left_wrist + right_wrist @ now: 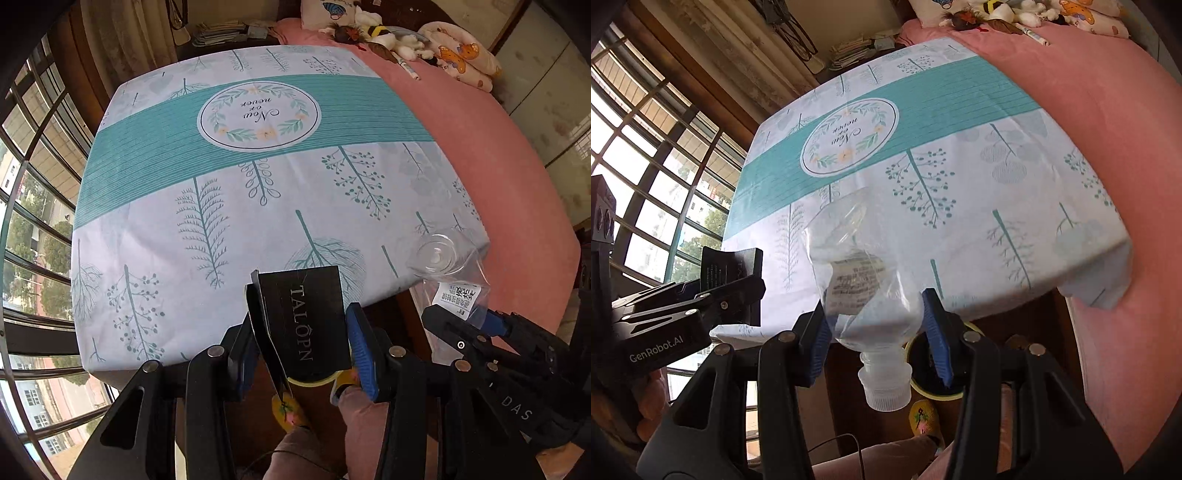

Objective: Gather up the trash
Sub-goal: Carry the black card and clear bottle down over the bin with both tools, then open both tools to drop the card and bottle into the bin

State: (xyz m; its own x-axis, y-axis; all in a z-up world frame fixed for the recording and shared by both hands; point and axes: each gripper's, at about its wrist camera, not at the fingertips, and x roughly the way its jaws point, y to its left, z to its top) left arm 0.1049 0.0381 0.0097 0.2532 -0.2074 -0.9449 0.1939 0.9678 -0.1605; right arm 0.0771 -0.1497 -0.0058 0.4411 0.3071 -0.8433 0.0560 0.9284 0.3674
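My left gripper is shut on a black box printed TALOPN and holds it above the near edge of the table. The box also shows at the left of the right wrist view. My right gripper is shut on a clear plastic bottle, held upside down with its white cap toward me. The bottle also shows in the left wrist view. A yellow-rimmed bin sits on the floor below both grippers, also seen under the box.
The table carries a white and teal leaf-print cloth. A pink bed with plush toys lies to the right. Barred windows stand to the left. A stack of papers lies beyond the table.
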